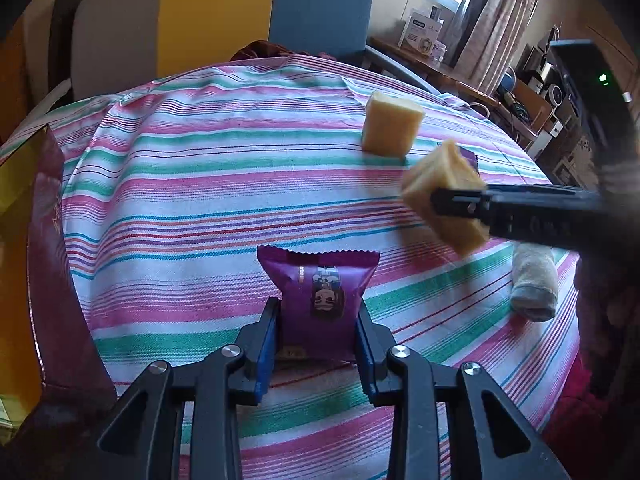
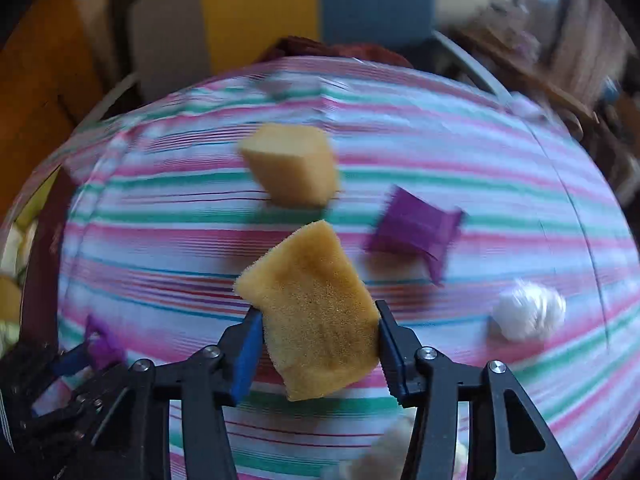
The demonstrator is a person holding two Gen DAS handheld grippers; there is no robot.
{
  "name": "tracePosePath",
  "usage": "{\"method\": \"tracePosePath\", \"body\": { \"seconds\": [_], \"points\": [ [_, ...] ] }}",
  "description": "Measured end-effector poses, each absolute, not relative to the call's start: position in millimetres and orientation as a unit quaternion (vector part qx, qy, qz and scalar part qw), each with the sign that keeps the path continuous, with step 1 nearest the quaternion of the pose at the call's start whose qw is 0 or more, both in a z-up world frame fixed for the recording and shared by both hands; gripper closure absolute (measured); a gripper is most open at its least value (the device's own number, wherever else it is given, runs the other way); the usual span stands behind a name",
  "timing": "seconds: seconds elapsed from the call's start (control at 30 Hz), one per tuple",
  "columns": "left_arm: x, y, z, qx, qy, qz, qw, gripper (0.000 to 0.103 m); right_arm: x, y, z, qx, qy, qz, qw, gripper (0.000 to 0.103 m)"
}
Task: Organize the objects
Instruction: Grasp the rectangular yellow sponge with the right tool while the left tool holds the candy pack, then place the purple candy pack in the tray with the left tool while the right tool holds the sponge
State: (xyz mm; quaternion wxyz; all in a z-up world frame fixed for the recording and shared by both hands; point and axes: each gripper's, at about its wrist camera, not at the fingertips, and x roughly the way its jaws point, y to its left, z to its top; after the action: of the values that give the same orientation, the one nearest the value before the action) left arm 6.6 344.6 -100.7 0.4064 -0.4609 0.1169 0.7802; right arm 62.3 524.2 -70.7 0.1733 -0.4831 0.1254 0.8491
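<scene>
Your left gripper (image 1: 318,330) is clamped on a purple snack packet (image 1: 320,300), its blue pads pressing both sides, low over the near part of the striped tablecloth (image 1: 200,184). Your right gripper (image 2: 318,344) squeezes a yellow sponge block (image 2: 316,320) between its pads, lifted clear of the cloth; from the left wrist view it hangs to the right, above the cloth. Between the two grippers and the far edge, the middle and left of the cloth lie bare, giving you wide room there. Along the left edge stands a dark red box (image 1: 52,240) with a yellow lining; the right wrist view shows pale yellowish shapes inside, too blurred to name. You can count two sponge blocks: the one you hold and a second sponge (image 1: 391,128) standing toward the far right. Two purple packets: the gripped one and another packet (image 2: 416,232) lying beside the second sponge. One rolled grey-white sock (image 1: 534,284) lies near the right edge, apart from the rest.
</scene>
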Motion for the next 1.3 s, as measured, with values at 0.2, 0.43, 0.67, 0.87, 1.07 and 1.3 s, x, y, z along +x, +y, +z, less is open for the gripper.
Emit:
{"method": "tracePosePath", "body": {
  "seconds": [0.2,0.43,0.67,0.87,1.07,1.3],
  "points": [
    [9.6,341.7,-103.8,-0.439,0.113,0.788,0.418,0.068,51.9,503.2,-86.7,-0.505,0.098,0.844,0.151,0.049],
    [11.6,340.9,-105.0,-0.425,0.113,0.793,0.422,0.068,53.2,501.1,-87.9,-0.502,0.102,0.845,0.154,0.049],
    [14.4,342.3,-106.1,-0.414,0.121,0.799,0.419,0.068,51.2,501.4,-83.5,-0.504,0.102,0.844,0.153,0.048],
    [16.4,343.3,-107.2,-0.410,0.123,0.801,0.418,0.069,49.1,499.2,-87.3,-0.512,0.086,0.840,0.156,0.047],
    [17.7,343.7,-106.2,-0.409,0.126,0.804,0.413,0.069,49.6,501.8,-86.8,-0.510,0.097,0.840,0.158,0.048],
    [24.6,332.3,-73.2,-0.384,0.125,0.826,0.393,0.072,49.9,502.3,-87.5,-0.508,0.095,0.842,0.156,0.048]
  ]
}}
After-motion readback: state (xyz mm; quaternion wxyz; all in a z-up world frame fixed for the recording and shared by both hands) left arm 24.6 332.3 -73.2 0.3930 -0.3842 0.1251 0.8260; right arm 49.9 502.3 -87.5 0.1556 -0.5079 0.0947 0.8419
